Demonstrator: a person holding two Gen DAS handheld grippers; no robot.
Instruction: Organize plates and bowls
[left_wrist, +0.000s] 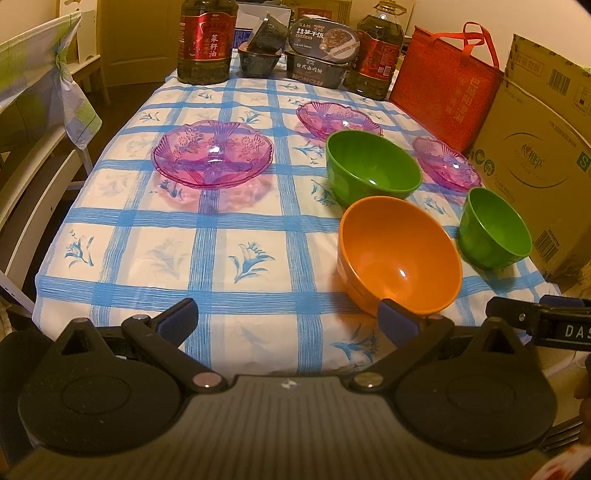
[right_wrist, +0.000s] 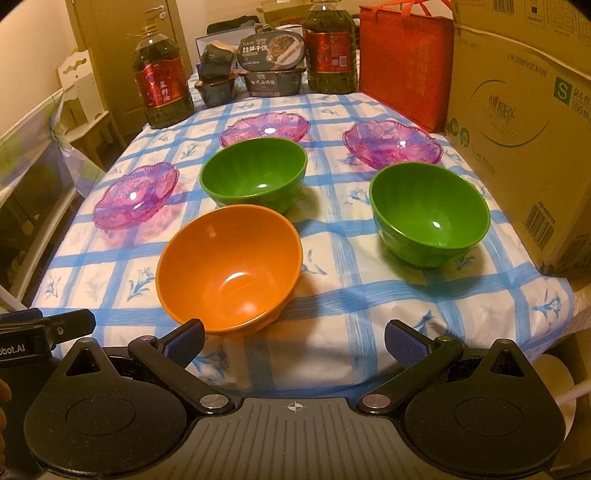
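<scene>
**Three bowls and three plates laid out singly; both grippers empty**

On the blue-checked floral tablecloth (right_wrist: 332, 306) six task items are seen, none stacked. Nearest the front edge lies the glossy orange plastic bowl (right_wrist: 229, 266), upright and tipped slightly forward. Behind it, close but apart, stands the far green plastic bowl (right_wrist: 255, 173). To the right, well apart from both, stands the near green plastic bowl (right_wrist: 430, 214).

Three translucent pink patterned plastic plates are recorded: the left pink plate (right_wrist: 135, 194) beside the left table edge, the middle pink plate (right_wrist: 264, 127) partly hidden behind the far green bowl, and the right pink plate (right_wrist: 393, 142) behind the near green bowl.

At the far end two large cooking-oil bottles (right_wrist: 162, 85), stacked instant-meal boxes (right_wrist: 271, 64) and a red tote bag (right_wrist: 404, 62) are noted; a big cardboard carton (right_wrist: 517, 122) stands along the right side.

The left gripper (left_wrist: 288, 317) is held low at the front edge, fingers spread wide, nothing between them; the orange bowl is seen just past its right blue pad. The right gripper (right_wrist: 295, 339) is likewise spread wide and empty, its left pad just in front of the orange bowl's rim.
</scene>
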